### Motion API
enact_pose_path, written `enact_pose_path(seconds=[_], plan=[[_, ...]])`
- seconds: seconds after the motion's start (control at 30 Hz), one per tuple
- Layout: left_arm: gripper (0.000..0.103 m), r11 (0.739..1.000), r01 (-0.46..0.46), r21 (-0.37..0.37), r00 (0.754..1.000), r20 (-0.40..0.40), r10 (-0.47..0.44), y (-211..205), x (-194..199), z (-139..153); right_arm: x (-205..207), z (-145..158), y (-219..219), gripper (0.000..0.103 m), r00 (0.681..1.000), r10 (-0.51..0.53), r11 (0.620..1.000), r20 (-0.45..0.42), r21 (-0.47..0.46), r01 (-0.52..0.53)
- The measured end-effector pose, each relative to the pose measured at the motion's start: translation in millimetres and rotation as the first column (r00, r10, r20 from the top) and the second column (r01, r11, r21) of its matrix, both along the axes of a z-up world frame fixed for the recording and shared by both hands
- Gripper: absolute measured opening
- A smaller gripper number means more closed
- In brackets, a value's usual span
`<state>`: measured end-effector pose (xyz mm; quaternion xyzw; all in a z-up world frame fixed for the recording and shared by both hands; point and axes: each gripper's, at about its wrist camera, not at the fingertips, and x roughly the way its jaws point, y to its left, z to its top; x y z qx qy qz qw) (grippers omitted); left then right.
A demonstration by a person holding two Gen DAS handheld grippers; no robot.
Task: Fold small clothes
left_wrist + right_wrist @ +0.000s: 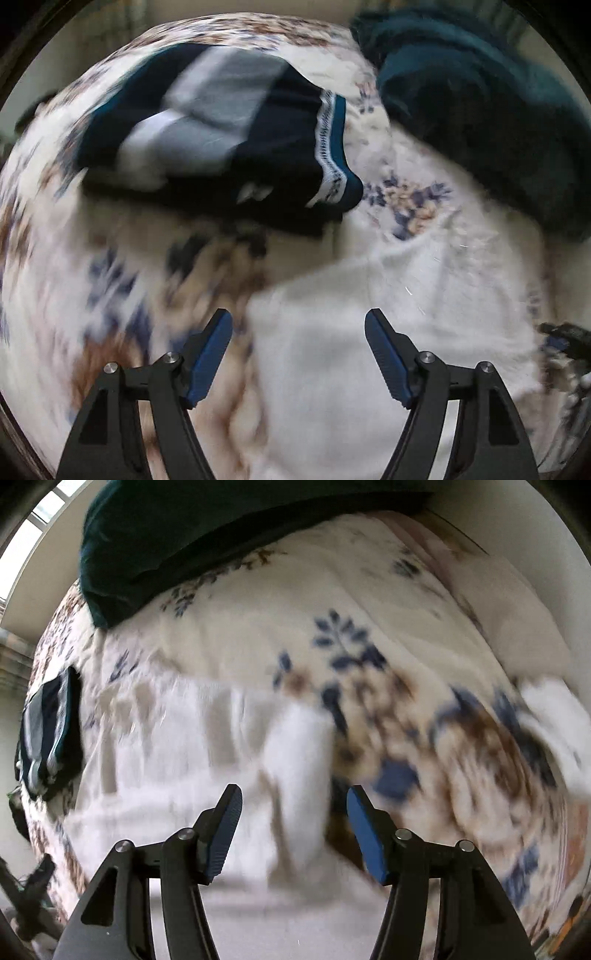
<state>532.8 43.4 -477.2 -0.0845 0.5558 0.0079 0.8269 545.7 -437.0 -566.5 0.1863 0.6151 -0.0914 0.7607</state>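
Floral bedspread (110,280) carries white garment (369,350) lying flat.

A white garment (369,350) lies spread flat; a navy, grey-and-white striped one (221,140) lies folded well apart.

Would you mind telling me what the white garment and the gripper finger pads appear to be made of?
White garment: likely a soft matte woven or knit fabric, since it lies limp with soft creases; blur hides the weave. Finger pads: blue, probably rubber or moulded plastic, with a finely ribbed matte face, mounted on black rigid arms.
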Motion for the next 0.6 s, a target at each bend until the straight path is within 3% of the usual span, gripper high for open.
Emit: enact_pose_path(seconds=[0.1,0.2,0.23,0.27,0.3,0.33,0.43,0.6], plan=[[0.073,0.993,0.087,0.074,0.994,-0.073,-0.081,-25.9,47.2,-34.4,45.5,-37.3,-8.4,0.062,0.997,-0.045,0.997,-0.063,-0.062,0.041],[0.071,0.978,0.185,0.092,0.975,-0.141,-0.171,-40.3,67.0,-59.1,66.8,-71.5,-24.7,0.062,0.984,-0.086,0.996,-0.158,-0.023,0.083],[0.063,0.97,0.221,0.104,0.968,-0.143,-0.205,-45.9,68.2,-63.4,68.8,-81.0,-27.9,0.062,0.979,-0.083,0.996,-0.185,0.017,0.088],[0.018,0.957,0.254,0.14,0.962,-0.141,-0.235,-51.8,67.3,-67.3,71.6,-90.7,-29.0,0.062,0.975,-0.073,0.994,-0.208,0.069,0.089],[0.001,0.942,0.285,0.179,0.954,-0.145,-0.261,-57.5,65.7,-71.8,73.3,-96.2,-28.4,0.062,0.974,-0.063,0.992,-0.216,0.096,0.086],[0.002,0.926,0.314,0.211,0.947,-0.136,-0.29,-62.7,62.6,-74.0,73.2,-96.5,-26.3,0.059,0.977,-0.055,0.993,-0.208,0.093,0.075],[0.002,0.901,0.334,0.278,0.942,-0.094,-0.321,-64.9,53.4,-74.2,71.4,-86.1,-18.7,0.007,0.988,-0.029,0.997,-0.15,0.071,0.04],[0.002,0.926,0.267,0.269,0.964,-0.097,-0.249,-36.5,55.8,-81.2,72.2,-58.1,-19.7,0.006,0.999,-0.036,0.995,-0.04,-0.09,0.032]])
